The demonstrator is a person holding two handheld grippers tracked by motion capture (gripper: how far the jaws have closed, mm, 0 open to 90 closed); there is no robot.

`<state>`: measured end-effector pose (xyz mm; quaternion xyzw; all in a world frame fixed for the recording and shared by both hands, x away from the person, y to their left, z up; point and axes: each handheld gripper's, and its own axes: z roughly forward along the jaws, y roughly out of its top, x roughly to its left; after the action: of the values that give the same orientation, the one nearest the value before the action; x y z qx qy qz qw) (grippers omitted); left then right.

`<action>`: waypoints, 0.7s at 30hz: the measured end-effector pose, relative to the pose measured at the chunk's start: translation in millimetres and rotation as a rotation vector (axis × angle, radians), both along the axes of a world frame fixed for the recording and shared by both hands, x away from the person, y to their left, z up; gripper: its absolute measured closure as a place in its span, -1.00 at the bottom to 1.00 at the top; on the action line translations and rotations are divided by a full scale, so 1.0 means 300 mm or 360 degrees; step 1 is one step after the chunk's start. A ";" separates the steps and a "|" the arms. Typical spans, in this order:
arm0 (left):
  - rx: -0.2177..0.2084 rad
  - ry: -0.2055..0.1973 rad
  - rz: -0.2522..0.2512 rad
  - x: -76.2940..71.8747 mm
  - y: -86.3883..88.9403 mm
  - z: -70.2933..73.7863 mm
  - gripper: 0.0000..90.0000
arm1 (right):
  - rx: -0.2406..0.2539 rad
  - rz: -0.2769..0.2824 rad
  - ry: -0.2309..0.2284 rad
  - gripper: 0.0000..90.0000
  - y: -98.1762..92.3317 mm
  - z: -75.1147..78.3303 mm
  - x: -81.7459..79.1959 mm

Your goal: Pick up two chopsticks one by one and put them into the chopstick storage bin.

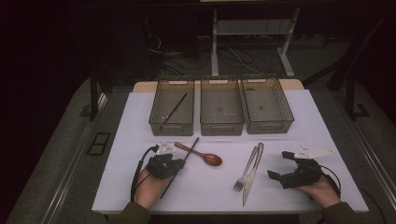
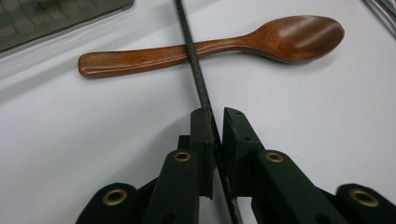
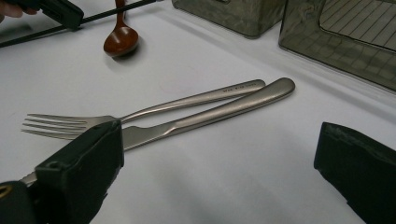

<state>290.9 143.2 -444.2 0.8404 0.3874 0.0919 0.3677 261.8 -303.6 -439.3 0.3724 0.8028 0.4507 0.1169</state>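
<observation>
The left hand-held gripper [image 1: 180,163] is at about 8 o'clock on the white desk [image 1: 299,126], and its jaws are clamped on a thin black chopstick [image 2: 196,70]. In the left gripper view the chopstick passes between the two black pads and both pads press on it. Farther from the jaws, the chopstick lies across the handle of a wooden spoon [image 2: 215,44] and touches it. The spoon rests on the desk just beside this gripper, toward 3 o'clock from it.

The right hand-held gripper [image 1: 281,164] is at about 4 o'clock on the desk, and its jaws stand wide apart with nothing between them. A metal fork [image 3: 140,112] and a metal knife [image 3: 224,109] lie side by side near the middle of the desk, touching each other, at 9 o'clock from the right gripper.

Three grey bins [image 1: 221,128] stand in a row at 12 o'clock. A second black chopstick [image 1: 175,108] lies inside the left bin.
</observation>
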 end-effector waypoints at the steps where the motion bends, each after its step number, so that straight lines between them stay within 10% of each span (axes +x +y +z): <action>1: -0.0003 0.0000 -0.0001 -0.001 -0.001 0.001 0.84 | 0.0000 0.0000 0.0000 -0.98 0.000 0.000 0.000; 21: -0.0047 0.0018 -0.0091 0.001 0.007 0.021 0.89 | 0.0002 0.0001 0.0002 -0.98 -0.001 0.001 0.000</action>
<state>291.2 145.4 -437.9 0.8461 0.3666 0.0709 0.3804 261.9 -304.1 -438.9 0.3725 0.8027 0.4509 0.1162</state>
